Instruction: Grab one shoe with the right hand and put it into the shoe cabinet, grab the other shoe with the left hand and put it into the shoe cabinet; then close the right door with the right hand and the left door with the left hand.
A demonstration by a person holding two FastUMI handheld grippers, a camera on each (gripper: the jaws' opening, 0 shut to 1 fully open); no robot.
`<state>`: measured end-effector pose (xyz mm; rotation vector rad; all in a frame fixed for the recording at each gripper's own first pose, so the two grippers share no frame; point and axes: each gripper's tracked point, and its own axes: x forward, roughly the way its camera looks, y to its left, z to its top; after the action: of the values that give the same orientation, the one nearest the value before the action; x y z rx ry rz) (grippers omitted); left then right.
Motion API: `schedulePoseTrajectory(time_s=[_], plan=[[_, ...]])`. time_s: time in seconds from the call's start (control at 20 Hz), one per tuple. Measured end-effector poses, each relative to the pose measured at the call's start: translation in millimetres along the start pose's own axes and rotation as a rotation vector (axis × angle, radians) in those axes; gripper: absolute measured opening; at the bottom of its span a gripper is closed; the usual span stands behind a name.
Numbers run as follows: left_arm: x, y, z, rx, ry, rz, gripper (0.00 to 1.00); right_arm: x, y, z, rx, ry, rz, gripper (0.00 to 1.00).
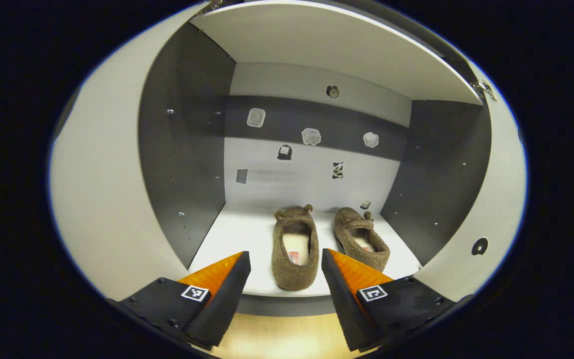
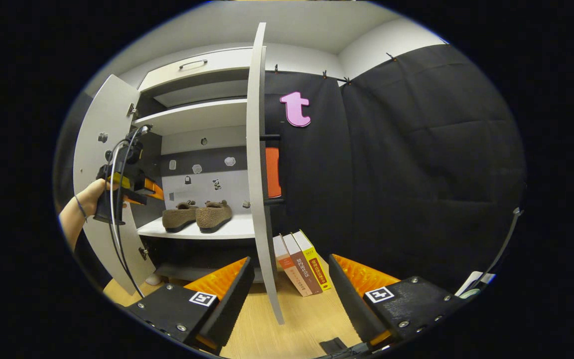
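Note:
Two brown fuzzy shoes stand side by side on the cabinet's white shelf (image 1: 237,234): the left shoe (image 1: 294,249) near the front edge, the right shoe (image 1: 360,237) a little deeper. My left gripper (image 1: 286,264) is open just in front of the shelf, its fingers to either side of the left shoe's heel and apart from it. In the right gripper view, both shoes (image 2: 196,215) sit in the cabinet, and a hand holds the left gripper (image 2: 140,189) before the left door (image 2: 98,164). My right gripper (image 2: 291,274) is open, with the right door's edge (image 2: 259,164) standing between its fingers, farther off.
Both doors stand wide open: left door (image 1: 97,199), right door (image 1: 491,224). Stickers dot the cabinet's back wall (image 1: 312,174). Three books (image 2: 301,269) lean against the black cloth wall on the wooden floor (image 2: 297,319). A cable hangs from the left gripper. A drawer (image 2: 197,70) sits above.

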<state>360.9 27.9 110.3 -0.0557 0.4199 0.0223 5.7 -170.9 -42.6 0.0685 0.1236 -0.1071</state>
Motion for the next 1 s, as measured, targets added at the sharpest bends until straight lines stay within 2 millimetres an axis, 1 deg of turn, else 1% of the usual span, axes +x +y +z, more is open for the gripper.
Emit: schedulePoseTrajectory(time_s=[0.15,0.3,0.35,0.5,0.6,0.65,0.8,0.85,0.95,1.0], plan=[[-42.8,-1.7,5.2,-0.01,-0.074,0.013,0.97,11.5,-9.1,0.0,-0.017,-0.001,0.018,0.93],[-78.5,2.9,5.2,0.012,-0.144,0.055,0.97,22.4,-16.5,-3.6,-0.019,0.007,0.041,0.93],[-92.5,5.9,5.1,0.019,-0.17,0.069,0.99,27.2,-16.8,-3.6,-0.015,0.008,0.054,0.92],[-135.1,13.6,1.3,0.018,-0.235,0.102,0.97,41.3,-21.9,-6.1,-0.017,0.018,0.079,0.93],[-159.3,20.5,-1.4,0.038,-0.274,0.124,0.97,52.4,-20.6,-5.5,-0.02,0.012,0.093,0.93],[-171.3,24.8,-4.7,0.048,-0.289,0.135,0.99,55.4,-21.4,-5.8,-0.019,0.01,0.098,0.93],[-203.8,31.3,-18.1,0.05,-0.315,0.142,0.95,62.0,-19.6,-5.7,-0.01,0.007,0.12,0.93],[-214.4,36.5,-22.1,0.047,-0.326,0.154,0.97,62.8,-18.4,-5.5,-0.011,0.007,0.125,0.93],[-234.6,47.0,-28.1,0.057,-0.347,0.179,0.97,63.1,-15.1,-2.0,-0.017,-0.003,0.132,0.93],[-241.1,50.6,-30.9,0.06,-0.352,0.183,0.95,64.2,-14.8,0.2,-0.022,-0.008,0.129,0.92]])
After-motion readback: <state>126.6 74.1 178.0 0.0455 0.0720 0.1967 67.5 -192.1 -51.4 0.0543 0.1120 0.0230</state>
